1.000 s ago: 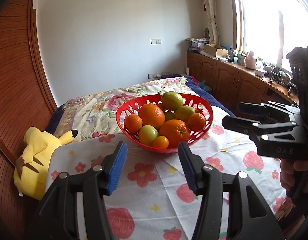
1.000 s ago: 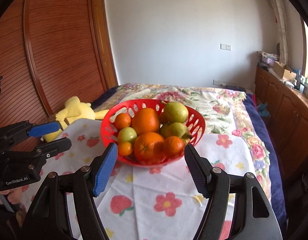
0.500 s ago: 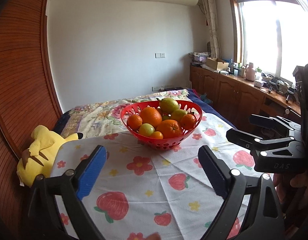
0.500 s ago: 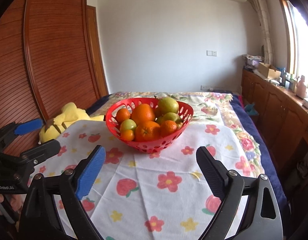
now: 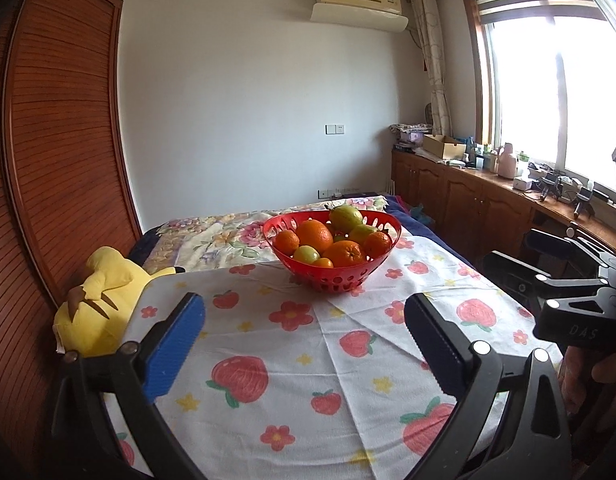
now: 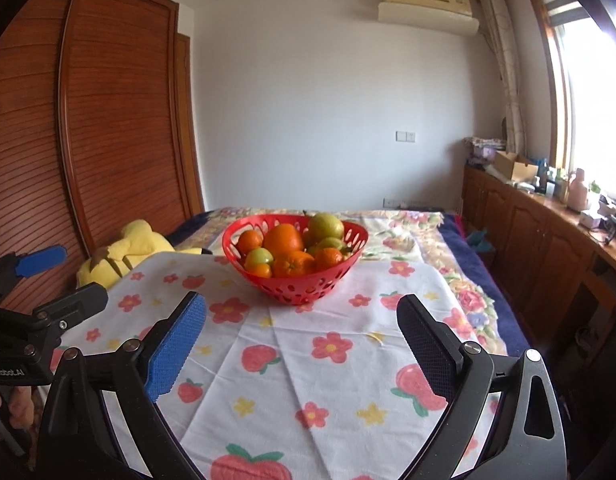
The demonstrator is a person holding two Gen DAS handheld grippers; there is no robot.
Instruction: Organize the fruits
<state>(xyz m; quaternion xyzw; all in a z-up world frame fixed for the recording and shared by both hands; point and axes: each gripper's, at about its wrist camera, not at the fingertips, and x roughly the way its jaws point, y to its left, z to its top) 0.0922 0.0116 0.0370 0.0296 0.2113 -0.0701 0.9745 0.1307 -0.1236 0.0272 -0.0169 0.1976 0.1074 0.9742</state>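
Note:
A red perforated basket (image 5: pixel 340 280) (image 6: pixel 304 294) stands on the flowered cloth, heaped with oranges (image 5: pixel 314 235) (image 6: pixel 283 239), small tangerines and green fruits (image 5: pixel 345 218) (image 6: pixel 326 226). My left gripper (image 5: pixel 304 308) is well back from the basket; its jaws are opening with nothing between them. My right gripper (image 6: pixel 301 304) is open wide and empty, also short of the basket. Each gripper shows in the other's view: the right gripper (image 5: pixel 512 248) at the right edge, the left gripper (image 6: pixel 68 276) at the left edge.
A white cloth (image 5: pixel 292 360) printed with strawberries and flowers covers the table. A yellow plush toy (image 5: pixel 104 300) (image 6: pixel 128 248) lies at the left by the wooden wardrobe (image 6: pixel 120 120). A bed with a floral cover lies behind. Cluttered cabinets (image 5: pixel 488 208) run under the window.
Both grippers have pulled back from the basket and their jaws have spread wide. The basket, which was close between the fingers, now looks smaller and farther off.

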